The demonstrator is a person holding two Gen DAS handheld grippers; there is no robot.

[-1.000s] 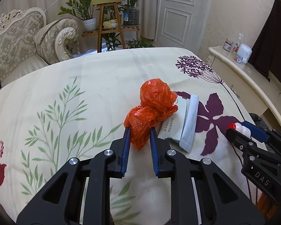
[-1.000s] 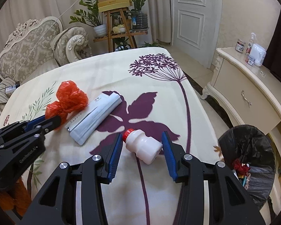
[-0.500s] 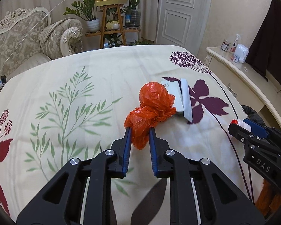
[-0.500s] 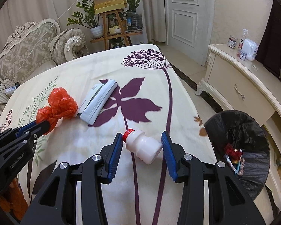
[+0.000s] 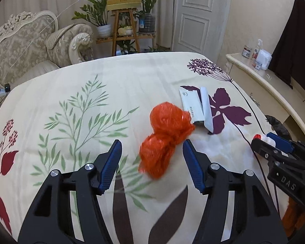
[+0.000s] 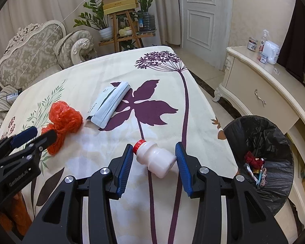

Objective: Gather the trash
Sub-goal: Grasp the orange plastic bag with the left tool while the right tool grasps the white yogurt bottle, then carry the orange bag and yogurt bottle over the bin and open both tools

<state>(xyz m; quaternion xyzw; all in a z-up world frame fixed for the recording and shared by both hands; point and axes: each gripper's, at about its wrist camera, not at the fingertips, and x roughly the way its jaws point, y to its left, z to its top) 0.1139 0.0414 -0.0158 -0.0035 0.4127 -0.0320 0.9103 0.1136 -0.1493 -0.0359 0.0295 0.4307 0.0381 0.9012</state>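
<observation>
bin (image 6: 256, 134) beside bed edge (image 6: 209, 105)

Crumpled orange bag (image 5: 166, 140) on bedspread; white pack (image 6: 109, 103) beside it; red-capped white bottle (image 6: 155, 159) tilted

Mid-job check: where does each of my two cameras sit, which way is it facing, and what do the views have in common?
Left wrist: sits on the left gripper, looking forward and down over the bed; its jaws have just been opening, the orange bag loose between them; the right gripper shows at right.
Right wrist: sits on the right gripper, facing down over the bed edge, jaws closed on the white bottle; black bin at right, left gripper at left.
Shared: orange bag, flat white packet, bed, door, plant stand.
</observation>
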